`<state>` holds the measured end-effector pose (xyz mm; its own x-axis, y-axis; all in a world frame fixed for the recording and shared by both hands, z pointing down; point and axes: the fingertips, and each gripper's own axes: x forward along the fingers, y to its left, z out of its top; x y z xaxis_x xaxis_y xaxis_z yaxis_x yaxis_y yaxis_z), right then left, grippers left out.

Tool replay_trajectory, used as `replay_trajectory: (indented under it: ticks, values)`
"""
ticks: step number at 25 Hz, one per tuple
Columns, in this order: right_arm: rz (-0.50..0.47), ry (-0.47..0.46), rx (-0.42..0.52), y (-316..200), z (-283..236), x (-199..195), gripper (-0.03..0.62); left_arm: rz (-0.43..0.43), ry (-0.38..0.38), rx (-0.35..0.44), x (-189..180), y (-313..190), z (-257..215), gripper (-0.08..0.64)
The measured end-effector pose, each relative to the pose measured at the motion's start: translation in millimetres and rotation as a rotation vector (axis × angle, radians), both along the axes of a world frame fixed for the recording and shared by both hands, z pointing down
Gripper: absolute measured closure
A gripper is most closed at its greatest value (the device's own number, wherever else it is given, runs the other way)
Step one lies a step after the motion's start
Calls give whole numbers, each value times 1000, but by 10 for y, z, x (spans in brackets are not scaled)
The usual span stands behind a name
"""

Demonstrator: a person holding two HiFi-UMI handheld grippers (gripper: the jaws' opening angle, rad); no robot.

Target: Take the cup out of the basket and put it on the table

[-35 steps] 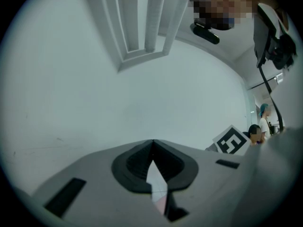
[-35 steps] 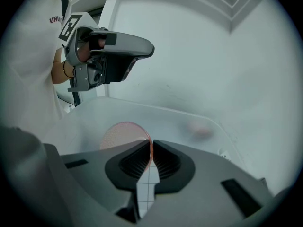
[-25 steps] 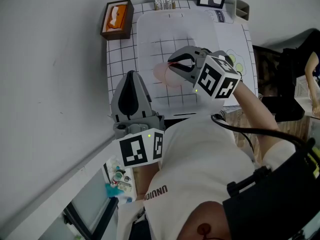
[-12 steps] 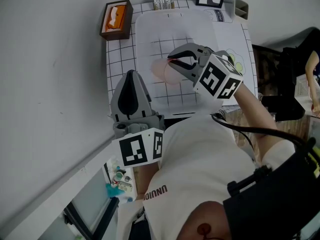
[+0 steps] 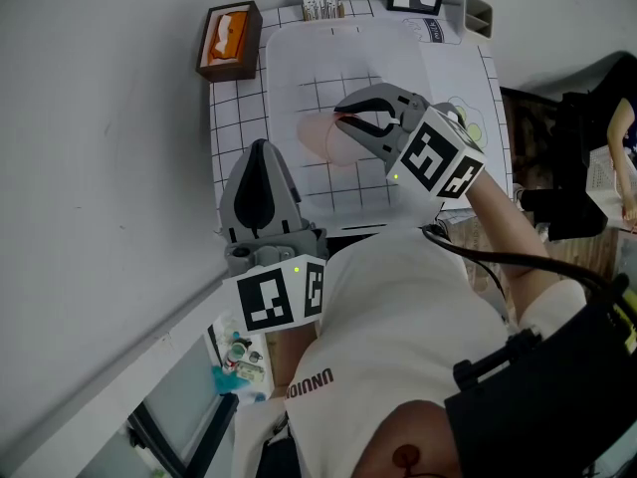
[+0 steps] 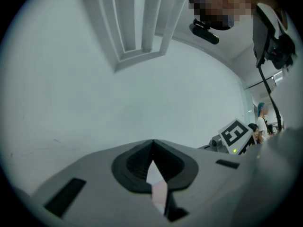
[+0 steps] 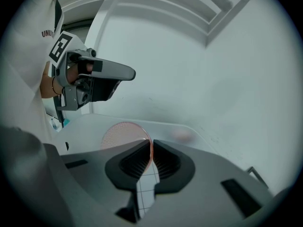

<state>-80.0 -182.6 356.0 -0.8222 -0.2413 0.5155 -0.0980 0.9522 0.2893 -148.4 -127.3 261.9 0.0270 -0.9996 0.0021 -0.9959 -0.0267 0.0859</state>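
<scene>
We see the right gripper (image 5: 341, 119) all but closed, its ribbed pads pinching the thin rim of the pink translucent cup (image 5: 318, 139) (the right gripper view shows the rim squeezed between them). The cup sits within the outline of the frosted basket (image 5: 289, 58) and looks hazy through the plastic; we cannot tell whether it touches the basket floor. The basket stands on the gridded table (image 5: 234, 127). The left gripper (image 5: 261, 147) hangs near the table's front edge, jaws together on nothing, apart from the cup. A tissue box (image 5: 231, 38) sits at the far left corner.
</scene>
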Motion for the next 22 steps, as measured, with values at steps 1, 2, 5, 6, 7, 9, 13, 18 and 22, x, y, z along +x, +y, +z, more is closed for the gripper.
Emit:
replay_trajectory:
  ticks: [1, 2, 5, 6, 7, 9, 13, 18, 22]
  values:
    - [2, -6, -3, 1, -3, 1, 557, 1, -1, 1, 4, 0, 1, 548]
    - [3, -13, -6, 4, -1, 3, 557, 1, -1, 1, 8, 0, 2, 548]
    - [10, -27, -9, 1, -9, 18, 557, 1, -3, 0, 21, 0, 9, 548]
    - [14, -32, -8, -4, -19, 23, 557, 0, -4, -1, 23, -1, 10, 548]
    - [17, -37, -8, -11, -32, 27, 557, -1, -4, -2, 23, -3, 8, 548]
    - [25, -49, -9, -23, -59, 33, 557, -4, -4, -2, 23, -7, 0, 548]
    - [37, -67, -6, -33, -98, 41, 557, -8, -4, -2, 19, -2, -2, 548]
    - [52, -88, -3, -62, -160, 64, 557, -10, -6, -5, 29, -18, -13, 548]
    - [62, -105, 2, -71, -209, 74, 557, -10, -6, -4, 33, -20, -25, 548]
